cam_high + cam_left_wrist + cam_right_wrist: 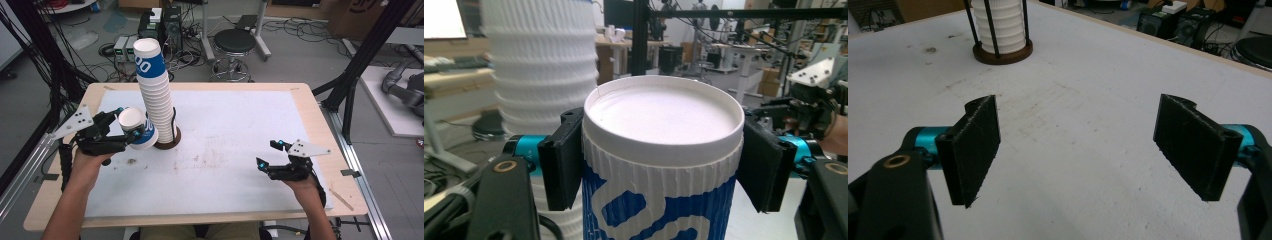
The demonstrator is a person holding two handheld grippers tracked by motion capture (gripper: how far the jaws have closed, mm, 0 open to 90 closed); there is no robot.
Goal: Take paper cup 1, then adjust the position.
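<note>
The left claw (131, 131) is clamped on a single paper cup (138, 128), white with a blue band, one jaw pressed against each side of it just below the rim. The cup is tipped on its side with its closed white bottom facing the person, and it hangs just to the left of the tall stack of cups (154, 90), close to the stack's lower part. In the left gripper view the cup (663, 165) sits squarely between the two black jaws, with the ribbed white stack (541, 70) right behind it. The stack stands in a round brown holder (170, 142) with thin black rods on the counter (225, 170). The right claw (271, 153) hangs well to the right of the stack, low over the counter, its jaws spread wide and holding nothing.
</note>
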